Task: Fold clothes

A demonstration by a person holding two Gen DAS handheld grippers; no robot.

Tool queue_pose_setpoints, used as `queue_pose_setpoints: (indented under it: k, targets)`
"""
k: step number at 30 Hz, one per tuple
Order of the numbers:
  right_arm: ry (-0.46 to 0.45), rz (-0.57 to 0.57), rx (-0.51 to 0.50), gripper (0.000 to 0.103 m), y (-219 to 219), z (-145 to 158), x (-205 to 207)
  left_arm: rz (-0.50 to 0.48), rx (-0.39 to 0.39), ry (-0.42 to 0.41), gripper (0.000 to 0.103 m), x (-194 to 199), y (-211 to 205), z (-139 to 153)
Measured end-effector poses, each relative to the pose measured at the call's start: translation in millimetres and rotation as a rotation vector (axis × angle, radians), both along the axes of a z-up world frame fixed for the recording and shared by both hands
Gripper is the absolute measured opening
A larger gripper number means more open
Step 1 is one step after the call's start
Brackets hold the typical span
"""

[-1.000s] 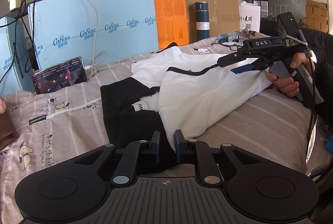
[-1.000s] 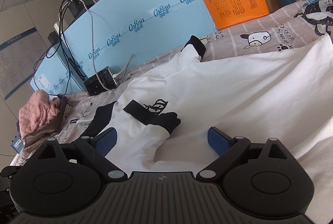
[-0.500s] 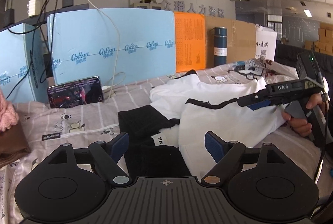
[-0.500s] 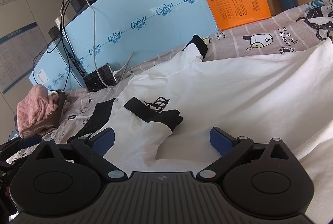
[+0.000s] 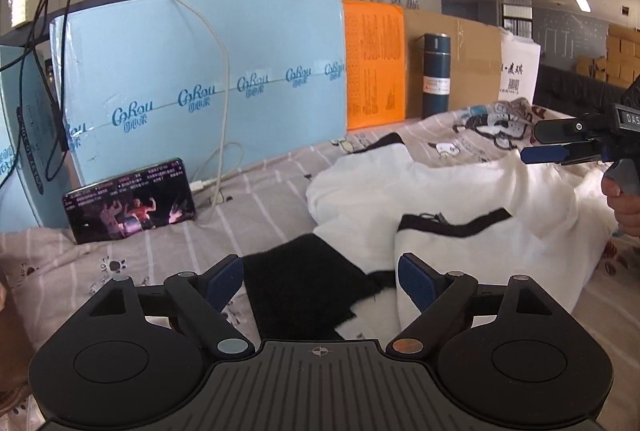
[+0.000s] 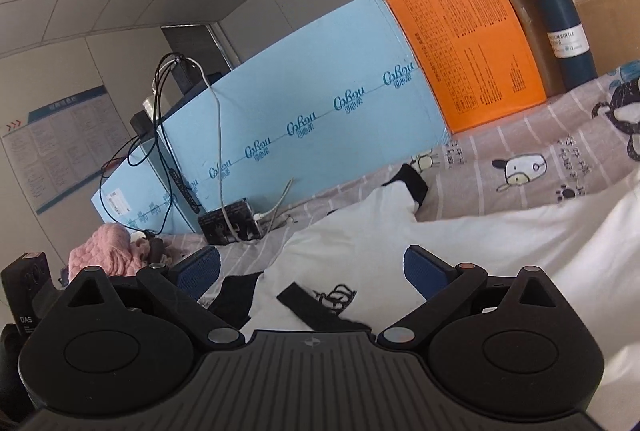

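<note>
A bed (image 5: 276, 191) with a grey striped sheet printed with cartoon animals fills the near part of the room. Along its far side stands a long light-blue board (image 5: 200, 87), then an orange printed sheet (image 5: 374, 65) and a brown cardboard panel (image 5: 472, 67), so the far edge of the bed is walled off.

On the sheet lies the white sweatshirt (image 5: 480, 215) with black trim, partly folded and rumpled. One black-cuffed sleeve (image 6: 408, 187) stretches toward the blue board, and a black panel (image 5: 296, 283) of the garment spreads at the near end.

A heap of pink knitwear (image 6: 104, 247) sits at the far left end of the bed, well apart from the sweatshirt. A dark blue flask (image 5: 437, 75) stands upright against the cardboard. A phone (image 5: 130, 205) with a lit screen leans on the blue board, and a white cable (image 5: 218, 135) runs down from the top of the board to it; black cables hang beside it.

The left gripper (image 5: 320, 281) hangs above the black panel with its jaws spread wide and nothing between them. The right gripper (image 6: 312, 273) hovers over the white cloth near the printed chest mark, its jaws likewise apart and empty. A hand (image 5: 624, 201) holds its handle at the right edge of the left view.
</note>
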State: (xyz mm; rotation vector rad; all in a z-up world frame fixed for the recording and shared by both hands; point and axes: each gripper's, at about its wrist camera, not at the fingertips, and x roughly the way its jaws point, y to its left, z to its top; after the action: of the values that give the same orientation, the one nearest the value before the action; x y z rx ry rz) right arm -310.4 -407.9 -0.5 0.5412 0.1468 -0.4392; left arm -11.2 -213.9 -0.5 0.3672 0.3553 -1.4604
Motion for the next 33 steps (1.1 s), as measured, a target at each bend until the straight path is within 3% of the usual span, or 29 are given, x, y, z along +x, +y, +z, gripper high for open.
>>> queue_pose_setpoints:
  k: [4, 8, 12, 18, 20, 23, 24, 26, 27, 29, 33]
  targets:
    - [0.024, -0.088, -0.012, 0.099, -36.7, 21.8, 20.2, -0.007, -0.017, 0.090, 0.087, 22.0, -27.6, 2.0]
    - [0.077, -0.117, 0.130, 0.099, -89.4, 20.7, 47.9, -0.038, -0.030, 0.218, 0.087, 35.2, -61.9, 0.2]
    - [0.146, -0.105, 0.281, 0.099, -132.8, -0.2, 82.9, -0.166, -0.037, 0.334, 0.087, 28.8, -91.8, -6.7]
    - [0.240, -0.024, 0.393, 0.099, -159.0, -34.4, 135.6, -0.325, 0.061, 0.418, 0.087, 11.4, -109.3, -33.0]
    - [0.287, -0.006, 0.376, 0.096, -158.9, -40.2, 151.8, -0.309, 0.135, 0.374, 0.088, 7.4, -113.8, -41.1]
    - [0.342, 0.005, 0.320, 0.094, -154.0, -42.2, 168.1, -0.290, 0.178, 0.386, 0.088, 11.7, -118.6, -53.8]
    - [0.348, 0.005, 0.295, 0.090, -151.5, -40.2, 169.6, -0.292, 0.177, 0.390, 0.089, 12.1, -118.4, -54.6]
    - [0.358, 0.002, 0.246, 0.063, -147.9, -36.2, 170.5, -0.297, 0.175, 0.392, 0.090, 12.2, -117.9, -55.3]
    - [0.363, 0.000, 0.222, 0.057, -146.1, -34.1, 170.9, -0.302, 0.172, 0.386, 0.092, 11.0, -117.0, -56.1]
    - [0.337, 0.029, 0.207, 0.029, -145.6, -31.2, 169.4, -0.309, 0.166, 0.378, 0.094, 9.3, -115.5, -56.7]
    - [0.249, 0.107, 0.134, 0.015, -134.6, -19.2, 161.0, -0.292, 0.133, 0.463, 0.094, 20.3, -109.9, -53.6]
